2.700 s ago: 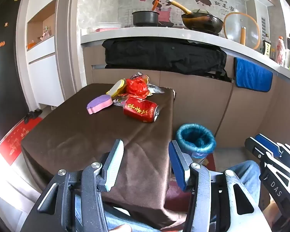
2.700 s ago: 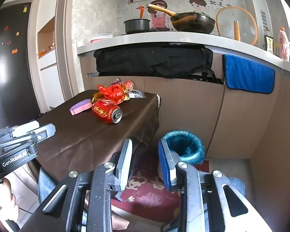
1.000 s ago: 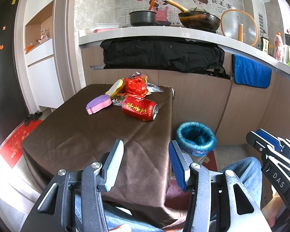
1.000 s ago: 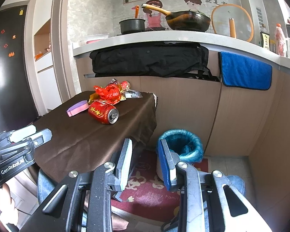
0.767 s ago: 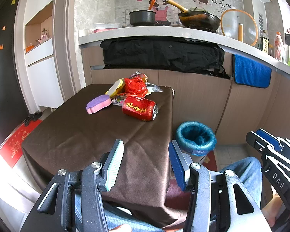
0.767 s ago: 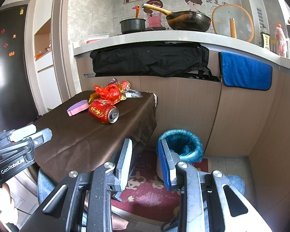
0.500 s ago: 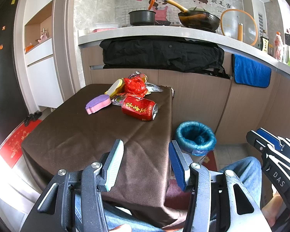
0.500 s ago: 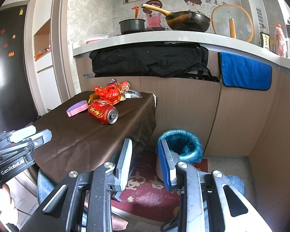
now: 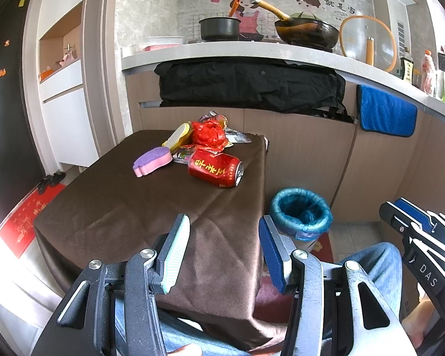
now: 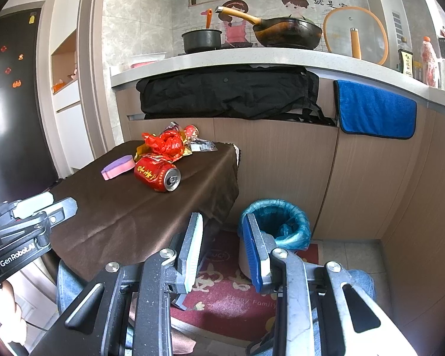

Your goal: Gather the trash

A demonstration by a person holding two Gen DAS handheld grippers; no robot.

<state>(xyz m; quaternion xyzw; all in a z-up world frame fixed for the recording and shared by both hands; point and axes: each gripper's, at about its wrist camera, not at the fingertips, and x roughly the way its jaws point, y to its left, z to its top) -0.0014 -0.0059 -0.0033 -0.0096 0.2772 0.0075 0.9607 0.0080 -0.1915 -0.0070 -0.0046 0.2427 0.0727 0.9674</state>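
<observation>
The trash [image 9: 206,151] lay in a loose heap at the far end of the brown-clothed table [image 9: 127,213], well ahead of both claws and untouched. Nearest to them was the red can [image 9: 215,169], lying on its side with its open end turned toward the table's right edge; a purple sponge [image 9: 152,164] sat just to its left, and behind them a crumpled red plastic bag [image 9: 207,135] rested on a few wrappers and a yellow-edged piece. The bin [image 9: 301,212], lined in blue, stood on the floor below the table's right edge, ahead and to the right of the left gripper [image 9: 224,247] and just beyond the fingertips of the right gripper [image 10: 222,244].

Both claws hung empty over the table's near end: the left one stood wide apart, the right one about half open, with nothing between the jaws of either.

To do the first pick well, I judged the can the best target, being closest and clear of the pile. The wide left claw suited it; it should close across the can's round body rather than end to end. The can might roll on the cloth, so the approach ought to be slow and from above. The bag and wrappers will likely crush and slip.
</observation>
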